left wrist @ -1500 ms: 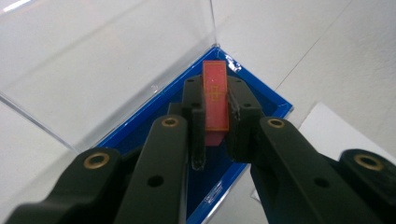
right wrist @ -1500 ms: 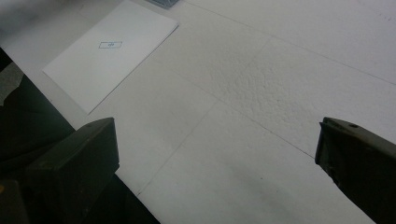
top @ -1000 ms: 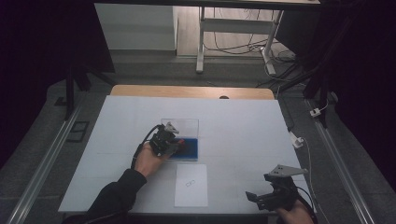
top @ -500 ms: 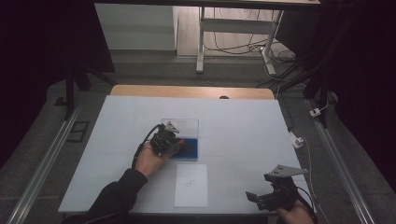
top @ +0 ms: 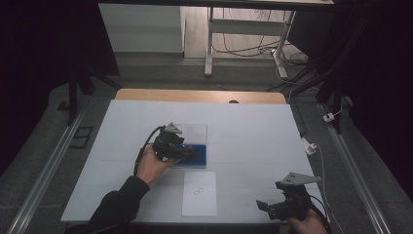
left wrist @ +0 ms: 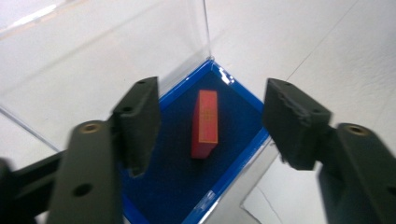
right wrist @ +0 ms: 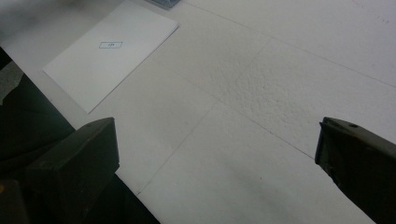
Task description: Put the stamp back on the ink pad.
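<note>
While the white table (top: 253, 126) carried only a few things, the work centred on the clear box with the blue floor (top: 198, 155), just beyond a white sheet (top: 199, 193). Inside it the small red block (left wrist: 205, 123) lay flat on the blue lining. Above it hung the left gripper (left wrist: 210, 123), its jaws just opened, spread apart and pinching nothing: seemingly the release step. Next it would need to lift clear without brushing the box walls. Near the table's front edge, the right gripper (top: 280, 204) stood spread and empty.
</note>
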{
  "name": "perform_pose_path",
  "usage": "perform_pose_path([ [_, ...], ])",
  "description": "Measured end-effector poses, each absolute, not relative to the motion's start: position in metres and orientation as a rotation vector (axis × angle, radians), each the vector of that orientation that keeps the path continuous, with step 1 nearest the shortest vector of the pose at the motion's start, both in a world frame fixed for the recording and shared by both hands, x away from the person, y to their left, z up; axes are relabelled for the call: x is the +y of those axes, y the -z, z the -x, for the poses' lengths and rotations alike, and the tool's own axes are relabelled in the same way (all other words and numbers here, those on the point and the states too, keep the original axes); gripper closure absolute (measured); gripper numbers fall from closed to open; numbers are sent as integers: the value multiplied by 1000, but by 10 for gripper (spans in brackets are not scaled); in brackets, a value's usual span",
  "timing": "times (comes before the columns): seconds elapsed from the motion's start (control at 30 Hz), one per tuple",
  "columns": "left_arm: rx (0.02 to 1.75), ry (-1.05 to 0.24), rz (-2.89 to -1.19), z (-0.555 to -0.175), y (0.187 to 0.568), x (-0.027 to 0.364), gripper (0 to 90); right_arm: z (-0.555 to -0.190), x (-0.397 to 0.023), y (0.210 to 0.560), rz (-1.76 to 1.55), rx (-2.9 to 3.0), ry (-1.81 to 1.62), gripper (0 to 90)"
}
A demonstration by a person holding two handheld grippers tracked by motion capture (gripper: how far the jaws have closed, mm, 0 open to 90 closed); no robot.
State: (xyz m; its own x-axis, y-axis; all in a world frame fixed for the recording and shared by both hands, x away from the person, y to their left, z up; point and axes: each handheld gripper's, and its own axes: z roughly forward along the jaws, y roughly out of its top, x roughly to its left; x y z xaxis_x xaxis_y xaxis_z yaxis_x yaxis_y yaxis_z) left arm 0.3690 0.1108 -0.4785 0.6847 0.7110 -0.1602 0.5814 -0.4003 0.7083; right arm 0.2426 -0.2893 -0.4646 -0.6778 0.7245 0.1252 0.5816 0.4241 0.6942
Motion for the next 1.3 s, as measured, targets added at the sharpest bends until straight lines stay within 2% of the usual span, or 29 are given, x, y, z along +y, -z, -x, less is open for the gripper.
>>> perform_pose_path([
  [0.07, 995, -211, -2116, -367, 476, 112, 285, -243, -289, 465, -1154, 2482, -1093, 0],
  [0.23, 991, -205, -2104, -361, 472, 115, 190, -243, -289, 465, -1155, 2481, -1094, 0],
  [0.67, 962, -175, -2091, -343, 460, 122, 50, -243, -289, 465, -1155, 2480, -1095, 0],
  [0.93, 946, -154, -2066, -333, 457, 131, 3, -243, -289, 464, -1153, 2481, -1096, 0],
  [1.3, 925, -143, -2052, -317, 456, 144, 0, -242, -289, 464, -1150, 2483, -1095, 0],
])
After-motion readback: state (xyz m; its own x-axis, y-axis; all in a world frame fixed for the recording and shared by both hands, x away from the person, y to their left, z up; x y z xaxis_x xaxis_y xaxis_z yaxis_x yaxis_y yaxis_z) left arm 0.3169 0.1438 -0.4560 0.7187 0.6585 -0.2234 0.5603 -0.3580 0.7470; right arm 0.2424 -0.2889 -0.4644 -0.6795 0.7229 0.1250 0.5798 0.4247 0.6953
